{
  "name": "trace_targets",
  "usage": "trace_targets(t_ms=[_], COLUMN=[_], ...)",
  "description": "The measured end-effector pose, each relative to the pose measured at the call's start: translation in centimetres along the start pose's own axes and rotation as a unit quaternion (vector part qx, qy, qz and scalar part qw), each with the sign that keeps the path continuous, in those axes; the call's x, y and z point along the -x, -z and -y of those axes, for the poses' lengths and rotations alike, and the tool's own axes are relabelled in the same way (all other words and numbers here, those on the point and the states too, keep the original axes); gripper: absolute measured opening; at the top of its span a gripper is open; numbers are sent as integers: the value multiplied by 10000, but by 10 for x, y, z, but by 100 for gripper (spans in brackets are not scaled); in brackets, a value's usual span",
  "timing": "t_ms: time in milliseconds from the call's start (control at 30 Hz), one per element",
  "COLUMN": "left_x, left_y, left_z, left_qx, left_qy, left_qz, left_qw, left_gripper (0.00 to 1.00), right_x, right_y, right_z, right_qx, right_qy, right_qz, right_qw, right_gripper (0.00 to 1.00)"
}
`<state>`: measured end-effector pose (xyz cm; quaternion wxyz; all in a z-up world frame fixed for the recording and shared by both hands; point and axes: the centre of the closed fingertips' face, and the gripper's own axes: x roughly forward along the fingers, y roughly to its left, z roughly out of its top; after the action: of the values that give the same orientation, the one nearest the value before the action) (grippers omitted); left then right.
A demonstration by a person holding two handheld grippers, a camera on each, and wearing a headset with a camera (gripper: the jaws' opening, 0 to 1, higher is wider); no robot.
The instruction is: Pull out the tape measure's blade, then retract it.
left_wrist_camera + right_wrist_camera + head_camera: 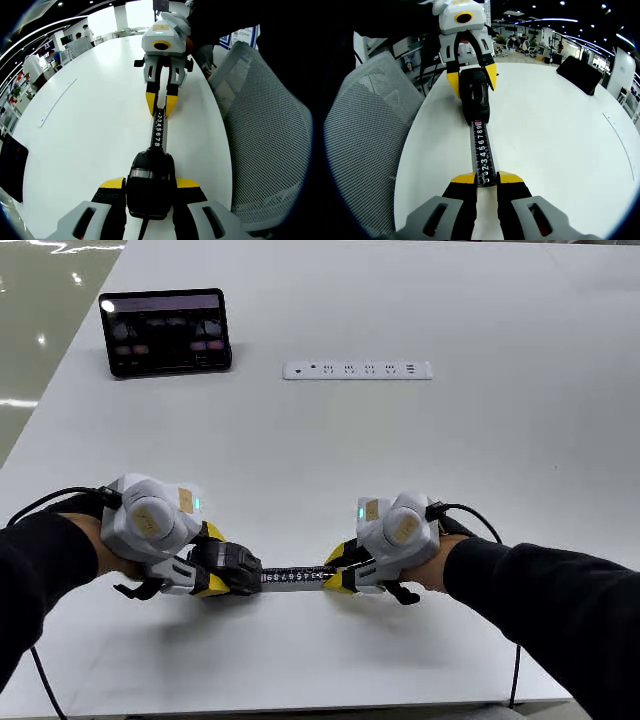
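Blade [295, 576] part-out, axis along the table's [300, 660] near edge, one gripper on each end.
Our left gripper [212, 562] has its jaws clamped on the case [235, 567], by the near edge, left of centre. Our right gripper [338, 570] has its jaws pinched shut on the blade's tip. A short numbered run shows between them. Both jaw sets face each other, in line with the blade. We judge the pull must go straight along that axis: right gripper toward the right edge, away from the case, left gripper holding. Sideways drift risks a kinked blade or a slipped tip.
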<state>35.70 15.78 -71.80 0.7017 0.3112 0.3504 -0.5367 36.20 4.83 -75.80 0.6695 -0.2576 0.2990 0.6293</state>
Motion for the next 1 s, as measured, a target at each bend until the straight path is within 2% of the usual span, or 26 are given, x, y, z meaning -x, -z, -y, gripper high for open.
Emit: trace_targets(t_ms=[1000], left_x=[-1], left_y=[2], left_z=[0], left_qx=[93], left_qy=[7], left_qz=[-9], left_qw=[10000], left_gripper=[32], right_x=[27], right_y=[28], right_z=[4], right_qx=[-156], right_qy=[38], right_qz=[-62], right_qw=[9999], right_gripper=[10])
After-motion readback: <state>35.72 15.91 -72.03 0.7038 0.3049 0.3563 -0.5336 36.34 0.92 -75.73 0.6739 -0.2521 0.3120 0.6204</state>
